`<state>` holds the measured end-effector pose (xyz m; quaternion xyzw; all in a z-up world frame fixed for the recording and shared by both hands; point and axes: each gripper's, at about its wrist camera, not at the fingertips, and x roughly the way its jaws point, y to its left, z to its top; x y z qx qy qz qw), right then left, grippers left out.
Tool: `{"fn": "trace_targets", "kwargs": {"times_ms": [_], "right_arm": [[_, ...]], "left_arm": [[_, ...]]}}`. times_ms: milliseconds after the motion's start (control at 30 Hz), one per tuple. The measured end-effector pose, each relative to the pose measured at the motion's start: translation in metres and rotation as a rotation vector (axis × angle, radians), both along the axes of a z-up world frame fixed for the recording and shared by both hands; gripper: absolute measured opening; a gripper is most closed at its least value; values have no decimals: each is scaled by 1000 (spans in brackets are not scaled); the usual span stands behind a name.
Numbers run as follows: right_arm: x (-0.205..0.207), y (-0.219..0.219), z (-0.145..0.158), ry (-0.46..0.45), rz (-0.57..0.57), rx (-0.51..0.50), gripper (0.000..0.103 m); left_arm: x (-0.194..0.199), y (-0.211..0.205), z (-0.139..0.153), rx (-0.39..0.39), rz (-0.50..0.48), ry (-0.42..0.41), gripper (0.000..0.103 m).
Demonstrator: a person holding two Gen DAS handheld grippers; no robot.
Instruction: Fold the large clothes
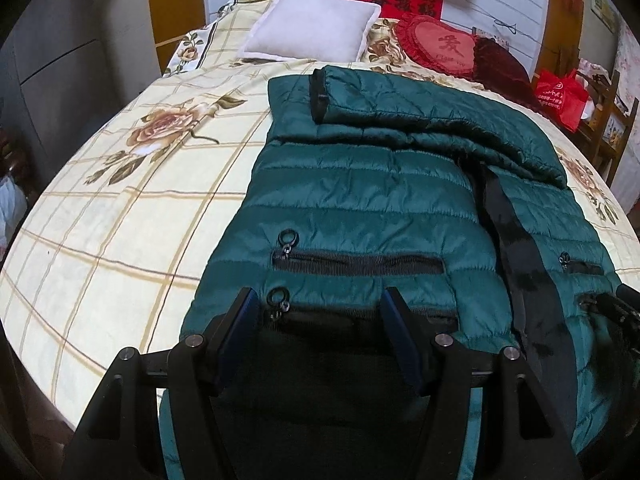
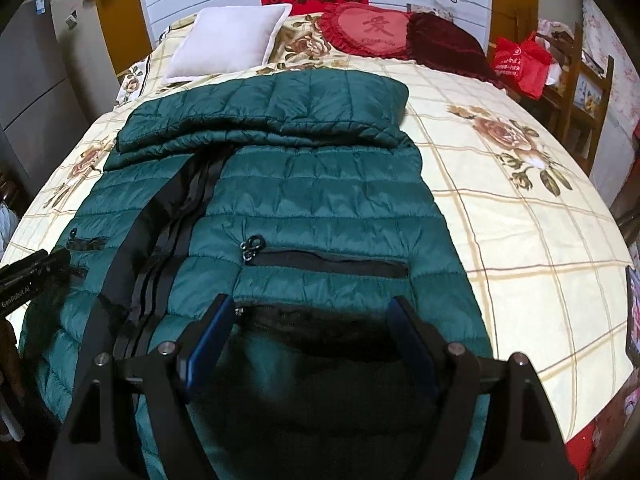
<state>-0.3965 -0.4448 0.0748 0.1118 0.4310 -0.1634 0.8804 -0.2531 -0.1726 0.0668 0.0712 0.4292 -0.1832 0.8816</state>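
Observation:
A dark green quilted puffer jacket (image 1: 360, 184) (image 2: 320, 200) lies front-up on the bed with its black zipper strip (image 1: 516, 240) running down the middle. Its sleeves are folded across the top (image 2: 260, 116). My left gripper (image 1: 320, 296) is over the jacket's lower left part, and its blue-padded fingers stand wide apart on either side of the lower pocket zipper (image 1: 280, 300). My right gripper (image 2: 310, 302) is over the lower right part, just as wide, astride a dark pocket opening (image 2: 320, 328). The fabric between each pair of pads lies flat and unpinched. The hem is hidden beneath both grippers.
The bed sheet (image 1: 120, 220) is cream with a floral check. A white pillow (image 1: 312, 28), a red heart cushion (image 1: 440, 46) and a maroon cushion (image 2: 444, 40) lie at the head. A red bag (image 2: 520, 60) sits on a wooden chair to the right.

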Motion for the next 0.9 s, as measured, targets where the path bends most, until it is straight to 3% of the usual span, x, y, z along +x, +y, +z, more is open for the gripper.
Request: {"fn": "trace_targets", "kwargs": {"times_ms": [900], "right_arm": [[-22,-3,-6,11,-35,18,85]], "left_arm": [[-16,62,5,-79,70,72,74]]}}
